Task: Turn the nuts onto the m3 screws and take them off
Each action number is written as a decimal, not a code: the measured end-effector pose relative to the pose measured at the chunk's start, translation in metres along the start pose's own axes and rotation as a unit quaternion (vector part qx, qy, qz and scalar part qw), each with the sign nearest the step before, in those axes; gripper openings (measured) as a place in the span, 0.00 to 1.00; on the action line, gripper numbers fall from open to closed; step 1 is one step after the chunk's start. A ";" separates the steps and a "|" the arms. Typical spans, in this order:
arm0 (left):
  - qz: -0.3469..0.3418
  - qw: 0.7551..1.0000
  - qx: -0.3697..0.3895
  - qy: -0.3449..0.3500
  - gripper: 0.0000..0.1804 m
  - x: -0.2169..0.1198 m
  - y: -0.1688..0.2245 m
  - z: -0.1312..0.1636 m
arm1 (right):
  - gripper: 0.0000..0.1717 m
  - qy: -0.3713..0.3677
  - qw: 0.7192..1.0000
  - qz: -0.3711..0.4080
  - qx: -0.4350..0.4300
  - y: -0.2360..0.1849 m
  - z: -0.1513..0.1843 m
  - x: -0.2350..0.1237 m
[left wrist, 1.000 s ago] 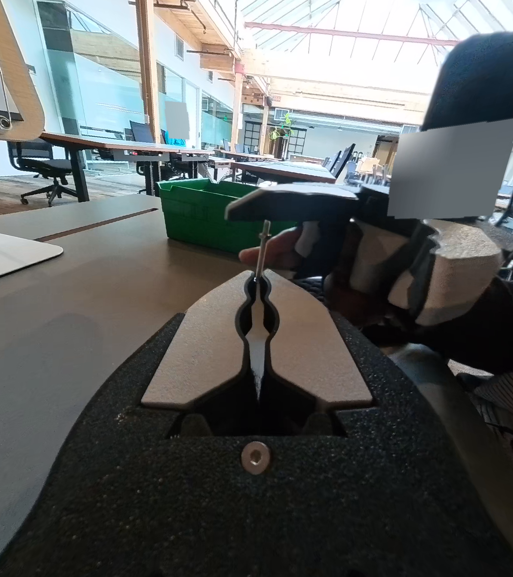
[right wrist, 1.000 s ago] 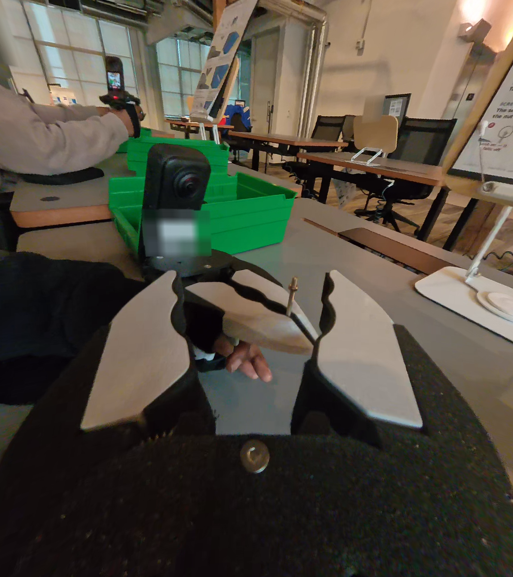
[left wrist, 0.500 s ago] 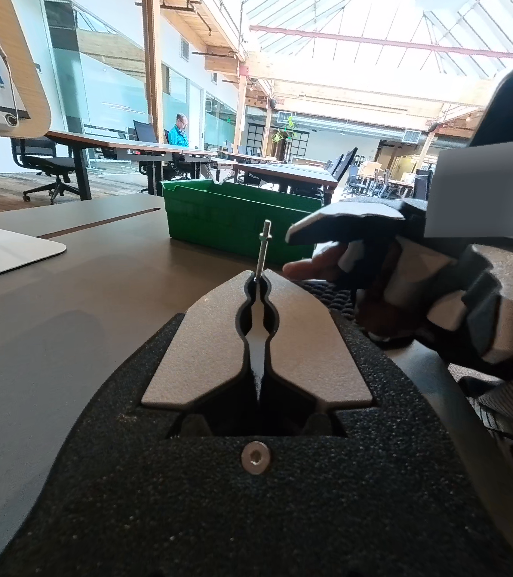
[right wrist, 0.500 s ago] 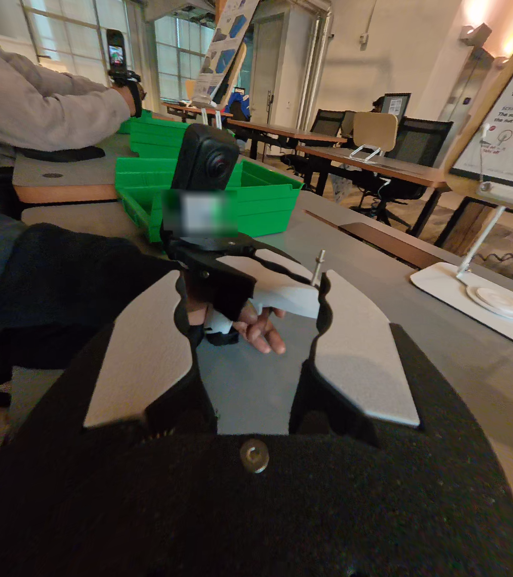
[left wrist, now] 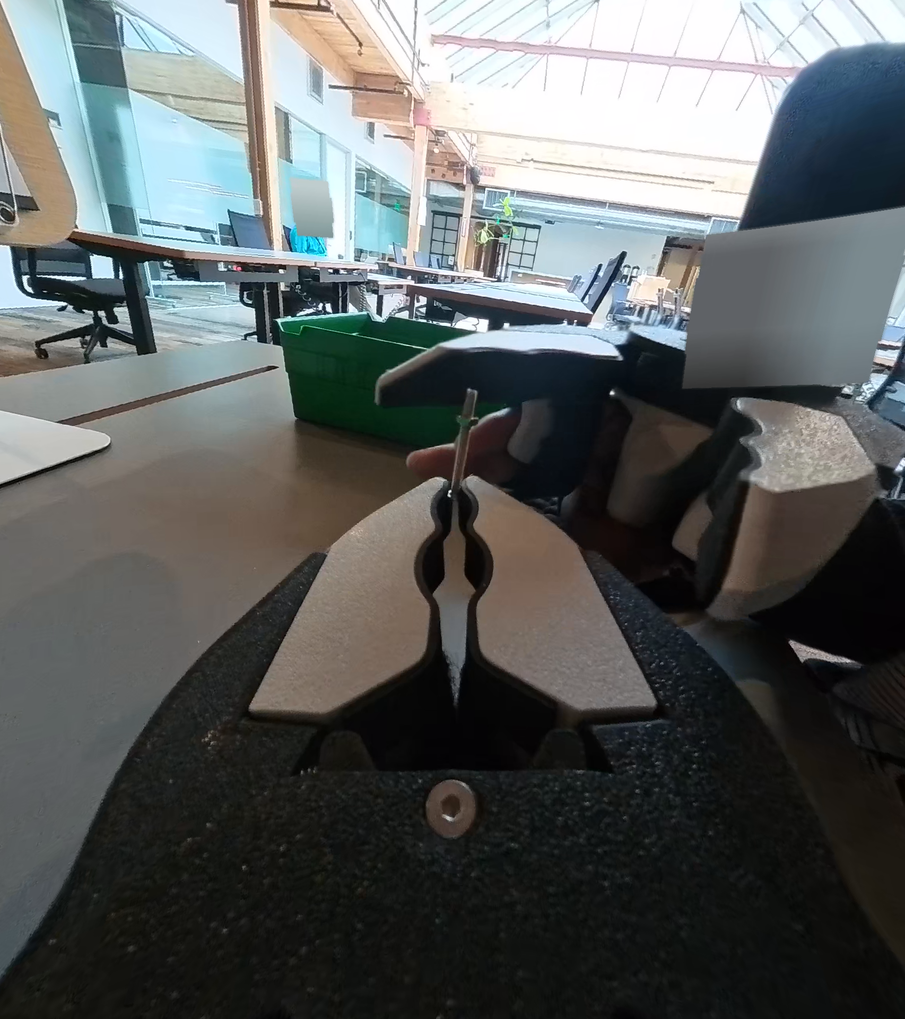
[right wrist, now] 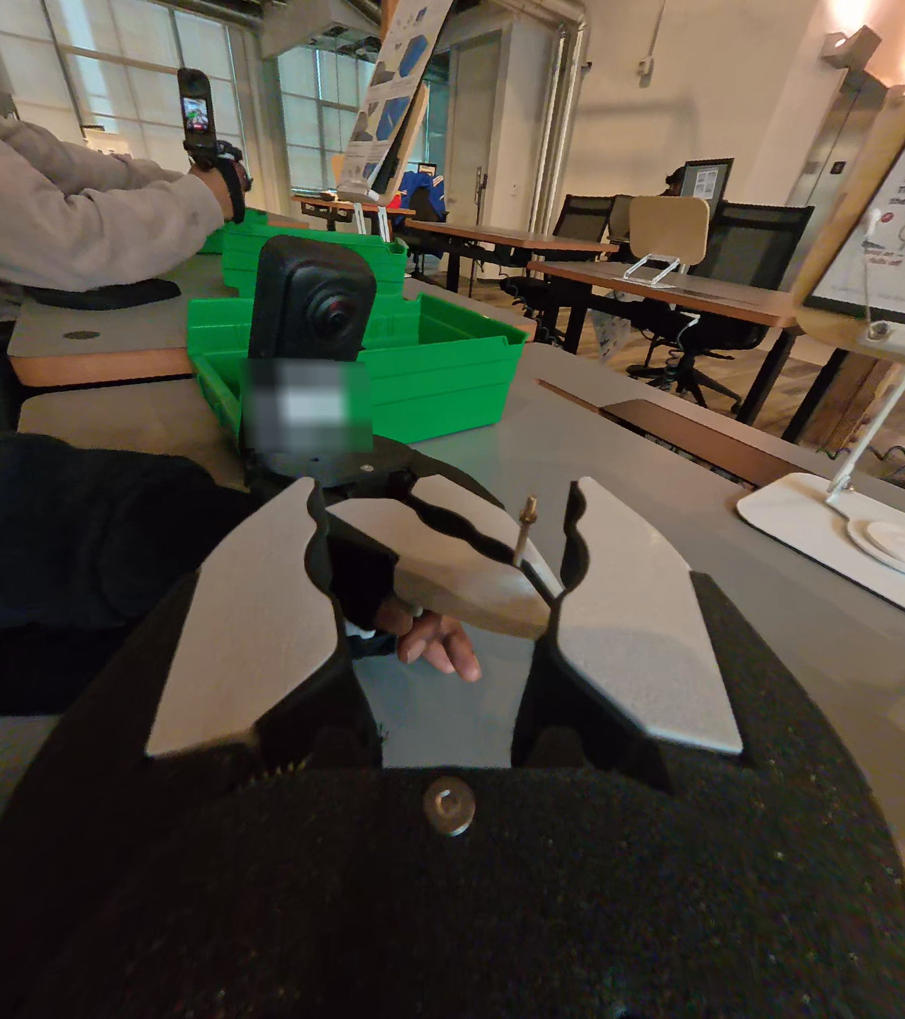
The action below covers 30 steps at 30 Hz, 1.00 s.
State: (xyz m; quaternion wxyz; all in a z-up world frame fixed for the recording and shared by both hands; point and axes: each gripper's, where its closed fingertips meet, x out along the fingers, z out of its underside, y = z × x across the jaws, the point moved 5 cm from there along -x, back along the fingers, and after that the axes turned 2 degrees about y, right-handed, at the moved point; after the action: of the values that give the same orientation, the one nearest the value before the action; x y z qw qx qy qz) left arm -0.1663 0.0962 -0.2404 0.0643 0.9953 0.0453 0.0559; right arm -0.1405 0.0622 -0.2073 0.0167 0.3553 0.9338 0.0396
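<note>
My left gripper (left wrist: 454, 488) is shut on the lower end of a thin m3 screw (left wrist: 460, 452), which stands upright from its fingertips. A small nut (left wrist: 466, 422) sits on the screw near its top. My right gripper (right wrist: 442, 491) is wide open and holds nothing. In the right wrist view the left gripper's fingers (right wrist: 456, 551) and the screw (right wrist: 523, 532) with its nut (right wrist: 527, 514) stand between my right pads, nearer the right one, with no pad touching them. In the left wrist view one right finger (left wrist: 500, 364) hovers over the screw's top.
A green bin (left wrist: 340, 375) stands on the grey table (left wrist: 136, 524) behind the screw; it also shows in the right wrist view (right wrist: 439, 380). A white stand base (right wrist: 852, 529) lies to the right. Another person's sleeve (right wrist: 53, 220) is at the far left. Left tips to right tips: about 6 cm.
My right gripper, open throughout, drew off to the side of the screw half a second ago and has come back around it. The left gripper has kept its hold on the screw.
</note>
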 end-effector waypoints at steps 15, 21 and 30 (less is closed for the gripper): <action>-0.006 1.000 -0.007 0.005 0.00 -0.001 -0.002 -0.001 | 0.45 -0.016 0.999 0.029 -0.008 -0.009 0.005 -0.034; -0.005 1.000 -0.005 0.006 0.00 -0.001 -0.002 -0.001 | 0.32 0.039 0.990 0.066 0.117 0.023 0.001 -0.041; -0.006 1.000 -0.002 0.005 0.01 -0.001 -0.001 -0.001 | 0.32 0.013 0.993 0.052 0.101 0.026 0.000 -0.014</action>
State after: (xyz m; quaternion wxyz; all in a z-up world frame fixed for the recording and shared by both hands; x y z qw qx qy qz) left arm -0.1678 0.0977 -0.2399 0.0664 0.9946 0.0517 0.0605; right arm -0.1133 0.0724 -0.2053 -0.0337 0.4031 0.9132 -0.0493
